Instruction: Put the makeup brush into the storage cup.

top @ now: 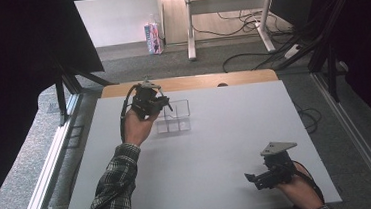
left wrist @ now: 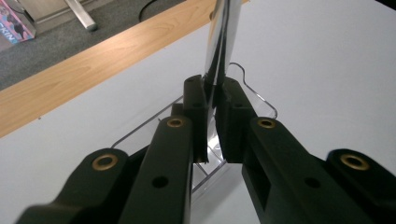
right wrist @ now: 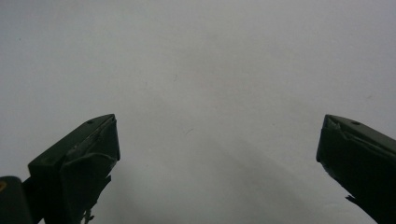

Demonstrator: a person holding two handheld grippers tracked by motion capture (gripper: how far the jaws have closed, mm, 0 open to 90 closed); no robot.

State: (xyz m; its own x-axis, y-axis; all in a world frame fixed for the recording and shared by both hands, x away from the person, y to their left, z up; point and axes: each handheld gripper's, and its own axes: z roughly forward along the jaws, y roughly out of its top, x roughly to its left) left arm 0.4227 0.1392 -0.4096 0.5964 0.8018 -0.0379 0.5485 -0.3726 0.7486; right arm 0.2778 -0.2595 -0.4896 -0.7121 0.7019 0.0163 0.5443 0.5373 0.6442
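The left gripper [top: 166, 105] sits at the far left of the white table [top: 227, 146], its jaws clamped on a thin, shiny upright sheet [left wrist: 223, 42] above a clear plastic compartmented tray [top: 177, 117]. The tray lies on the table near its far wooden edge [top: 192, 82]. The right gripper [top: 253, 179] hovers near the right front corner, well apart, jaws wide apart with nothing between them.

Clear plastic organiser tray [top: 177, 116] – upright, far-left tabletop
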